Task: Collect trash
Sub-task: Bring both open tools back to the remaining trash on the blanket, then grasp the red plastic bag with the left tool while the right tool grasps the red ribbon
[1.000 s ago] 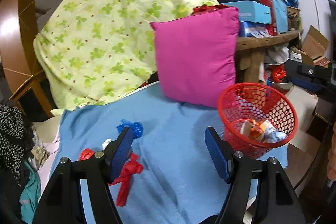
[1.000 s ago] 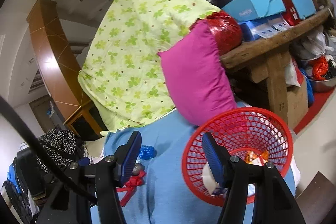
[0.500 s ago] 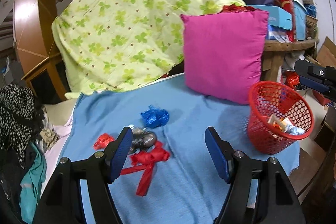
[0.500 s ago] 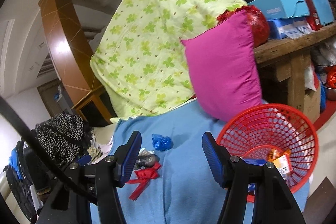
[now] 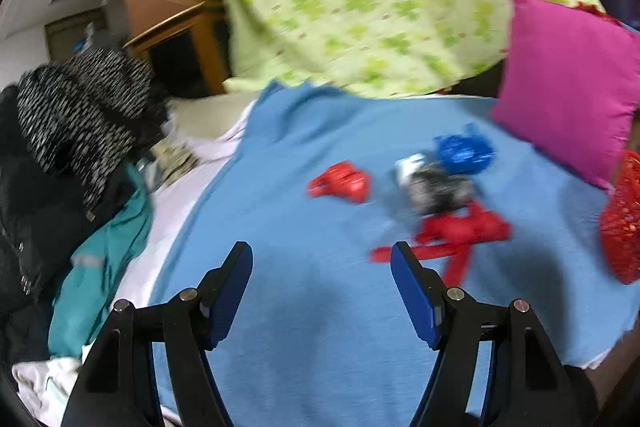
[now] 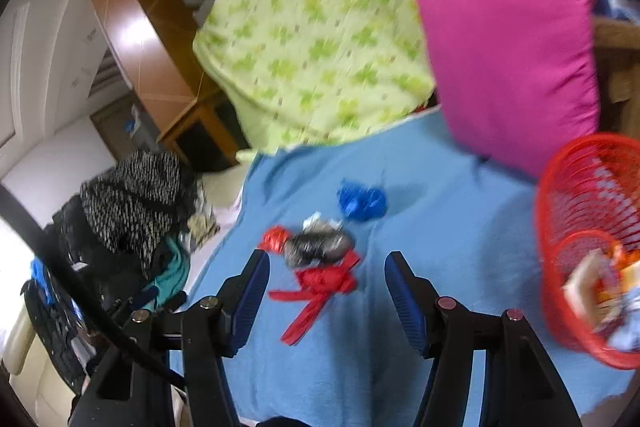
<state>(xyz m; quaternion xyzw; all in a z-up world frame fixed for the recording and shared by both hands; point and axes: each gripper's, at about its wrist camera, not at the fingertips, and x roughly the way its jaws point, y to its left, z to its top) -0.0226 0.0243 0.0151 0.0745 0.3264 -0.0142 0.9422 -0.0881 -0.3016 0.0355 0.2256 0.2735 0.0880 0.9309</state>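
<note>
four crumpled scraps on blue blanket [image 6: 460, 227], red ribbon [image 6: 320, 285], silver wrapper [image 6: 318, 247], blue wrapper [image 6: 362, 203], both jaws spread, empty

no readable text, label, brand or number on anything, both views blurred

A blue blanket [image 6: 420, 227] covers the bed. On it lie four bits of trash close together: a blue wrapper [image 6: 362, 202], a silver wrapper [image 6: 318, 245], a small red wrapper [image 6: 274, 239] and a red ribbon [image 6: 320, 287]. The silver wrapper touches the red ribbon. A red basket [image 6: 568, 227] stands on the blanket at the right edge, with trash inside. A pink pillow [image 6: 512, 51] leans up at the back, its bottom edge on the blanket. A green flowered cloth [image 6: 320, 27] hangs down to the far edge.
</note>
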